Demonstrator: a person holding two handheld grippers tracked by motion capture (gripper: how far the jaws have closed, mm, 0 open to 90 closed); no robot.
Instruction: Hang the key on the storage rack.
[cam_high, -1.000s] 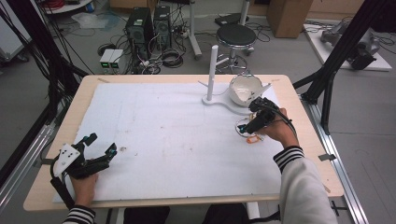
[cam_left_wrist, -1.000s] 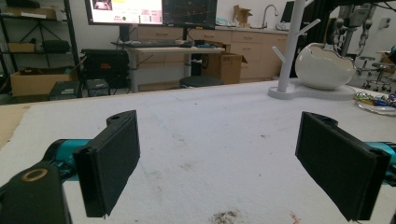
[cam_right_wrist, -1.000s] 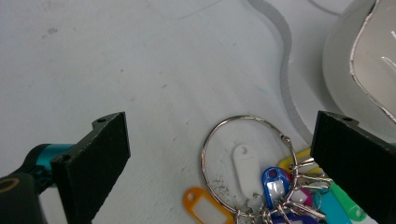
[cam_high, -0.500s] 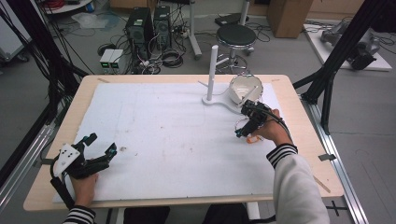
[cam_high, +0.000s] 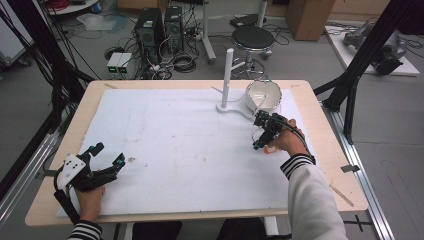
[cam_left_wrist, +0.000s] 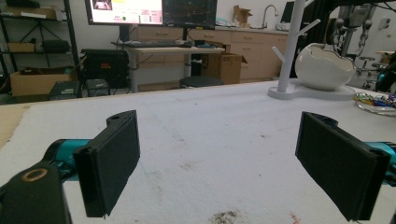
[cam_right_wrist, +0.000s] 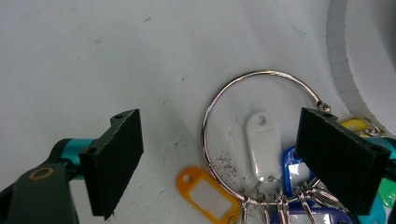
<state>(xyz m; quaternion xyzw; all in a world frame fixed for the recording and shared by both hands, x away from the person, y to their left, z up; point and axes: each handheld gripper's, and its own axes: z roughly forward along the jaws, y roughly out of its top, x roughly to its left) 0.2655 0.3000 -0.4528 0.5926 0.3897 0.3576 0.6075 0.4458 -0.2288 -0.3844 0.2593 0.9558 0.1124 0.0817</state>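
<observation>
— Steel, thin and shiny: key ring (cam_right_wrist: 261, 126) bent into a wide loop, lying flat on the white foam mat (cam_high: 175, 135). Plastic tags strung along its lower arc: white tag (cam_right_wrist: 264, 142), orange tag (cam_right_wrist: 208, 194) with a paper window, blue tag (cam_right_wrist: 295, 170), a bit of yellow and green at the edge.

— And the right gripper (cam_high: 263, 131)?

— Spread wide, tilted down over the ring, flat black pads either side of it, gripping nothing. Hard to say whether the far pad touches the wire. Sits near the right side of the mat, just in front of the white bowl (cam_high: 264, 95) and the rounded base of the white peg stand (cam_high: 228, 75).

— Bowl's surface?

— Glossy, egg-like, tipped on its side with a jagged rim. Stand smooth, slim post with short pegs.

— Left gripper (cam_high: 102, 162)?

— Wide open too, empty, low over the near left corner of the mat, well apart from the ring. Mat there grainy, flecked with dark crumbs.

— Changed since a second ago?

— Right hand moved slightly forward toward the bowl, gripper now over the ring rather than nearer the person. Left gripper unmoved.
</observation>
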